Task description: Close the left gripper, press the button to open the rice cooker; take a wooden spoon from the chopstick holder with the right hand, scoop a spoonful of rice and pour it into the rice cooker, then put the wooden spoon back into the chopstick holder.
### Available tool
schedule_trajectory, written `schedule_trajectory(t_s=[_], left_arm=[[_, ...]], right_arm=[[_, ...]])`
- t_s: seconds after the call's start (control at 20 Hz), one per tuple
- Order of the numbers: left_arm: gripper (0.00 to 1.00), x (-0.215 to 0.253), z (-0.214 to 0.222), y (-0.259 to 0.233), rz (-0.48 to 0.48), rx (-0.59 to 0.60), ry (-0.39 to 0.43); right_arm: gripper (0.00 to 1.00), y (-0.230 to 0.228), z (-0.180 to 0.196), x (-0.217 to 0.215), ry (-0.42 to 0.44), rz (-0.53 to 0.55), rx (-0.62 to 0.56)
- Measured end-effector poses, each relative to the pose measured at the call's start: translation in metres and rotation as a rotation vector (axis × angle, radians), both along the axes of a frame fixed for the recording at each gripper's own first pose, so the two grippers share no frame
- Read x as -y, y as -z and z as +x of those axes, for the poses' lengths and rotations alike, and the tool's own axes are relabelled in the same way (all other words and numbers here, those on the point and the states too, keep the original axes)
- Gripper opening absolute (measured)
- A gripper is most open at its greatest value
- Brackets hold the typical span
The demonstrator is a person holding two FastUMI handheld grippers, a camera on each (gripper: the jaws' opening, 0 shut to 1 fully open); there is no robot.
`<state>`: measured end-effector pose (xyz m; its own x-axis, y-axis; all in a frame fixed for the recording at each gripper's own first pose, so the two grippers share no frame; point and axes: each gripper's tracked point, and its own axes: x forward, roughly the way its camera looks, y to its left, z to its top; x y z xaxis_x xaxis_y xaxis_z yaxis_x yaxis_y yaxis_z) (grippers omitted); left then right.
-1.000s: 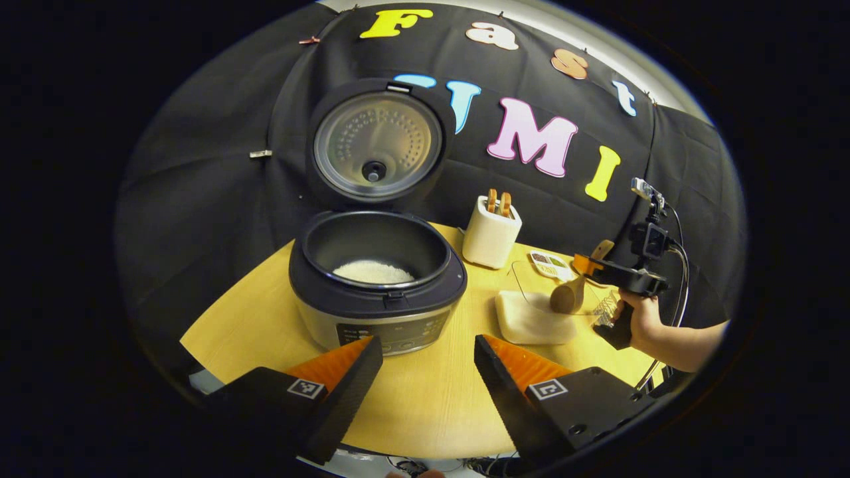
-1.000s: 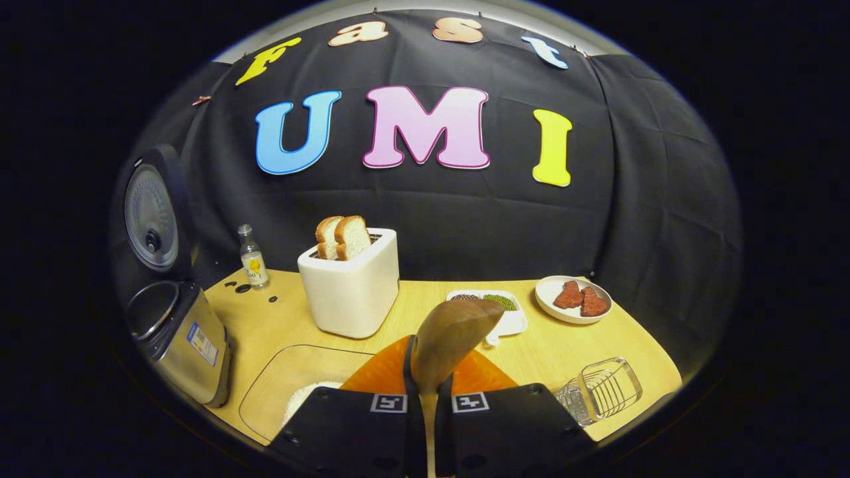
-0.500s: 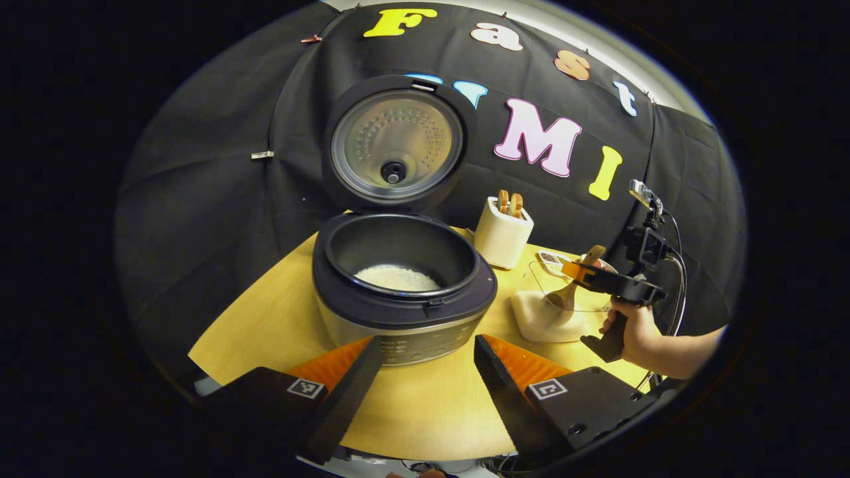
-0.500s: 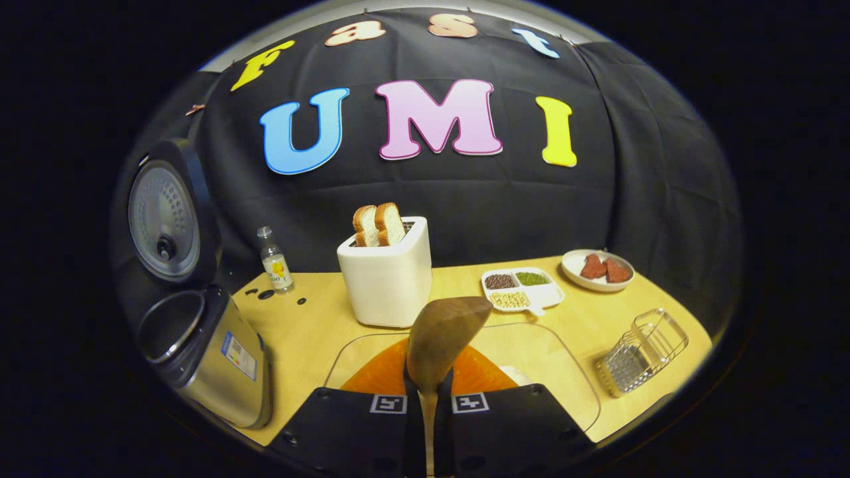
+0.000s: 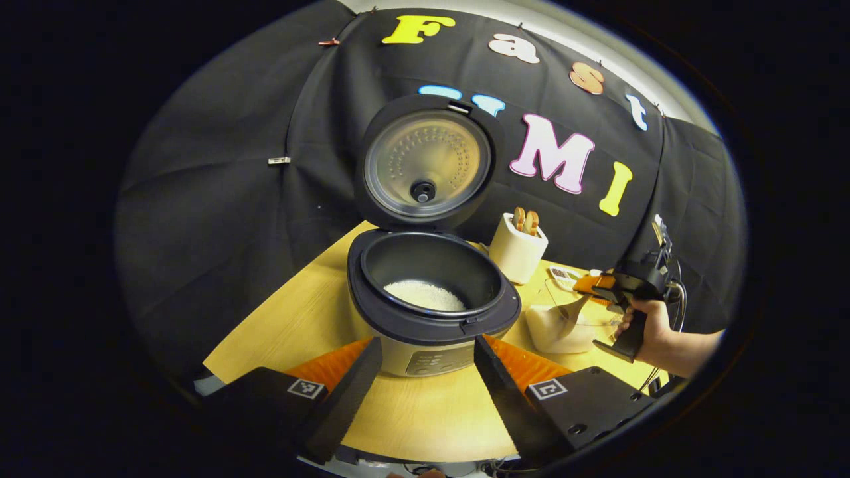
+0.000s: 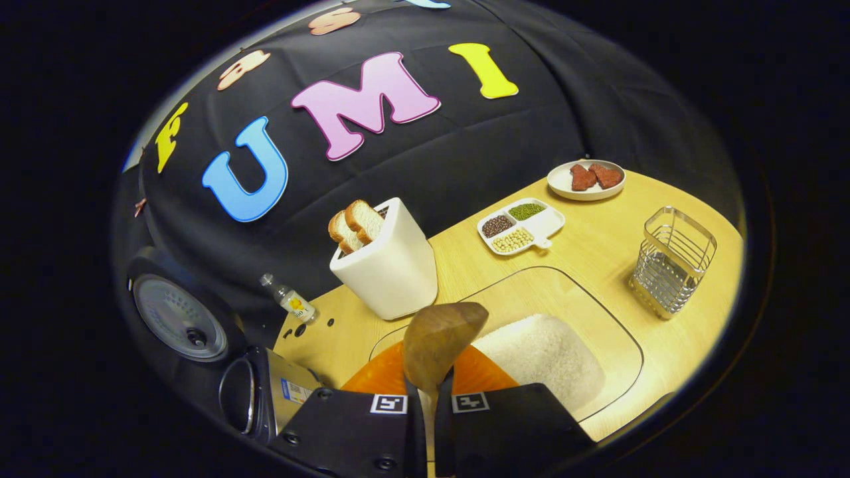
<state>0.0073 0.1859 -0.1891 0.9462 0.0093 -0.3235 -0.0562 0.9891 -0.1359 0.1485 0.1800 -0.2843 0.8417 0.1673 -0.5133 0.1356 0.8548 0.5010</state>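
Open dark round rice cooker [image 5: 431, 312] holds white rice; clear rectangular container [image 6: 531, 332] holds rice. Right gripper [image 6: 429, 392] pinches brown wooden spoon [image 6: 438, 338]; left gripper [image 5: 428, 385] spread.

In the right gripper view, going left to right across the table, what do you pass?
Rice cooker → small bottle → toaster with bread → wooden spoon held in the right gripper → divided dish of beans → plate of meat → wire chopstick holder.
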Motion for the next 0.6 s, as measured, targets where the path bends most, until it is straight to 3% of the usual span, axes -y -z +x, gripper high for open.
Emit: schedule_trajectory(t_s=[0.2, 0.45, 0.6], left_arm=[[0.96, 0.003, 0.006, -0.008, 0.019, 0.012, 0.040], [0.96, 0.008, 0.006, -0.013, 0.032, 0.033, 0.072], [0.96, 0.015, 0.002, -0.014, 0.024, 0.030, 0.070]], right_arm=[[0.10, -0.006, -0.009, 0.010, 0.047, 0.094, -0.023], [0.10, -0.007, -0.022, 0.045, 0.240, 0.305, -0.076], [0.10, -0.010, -0.025, 0.064, 0.299, 0.364, -0.095]])
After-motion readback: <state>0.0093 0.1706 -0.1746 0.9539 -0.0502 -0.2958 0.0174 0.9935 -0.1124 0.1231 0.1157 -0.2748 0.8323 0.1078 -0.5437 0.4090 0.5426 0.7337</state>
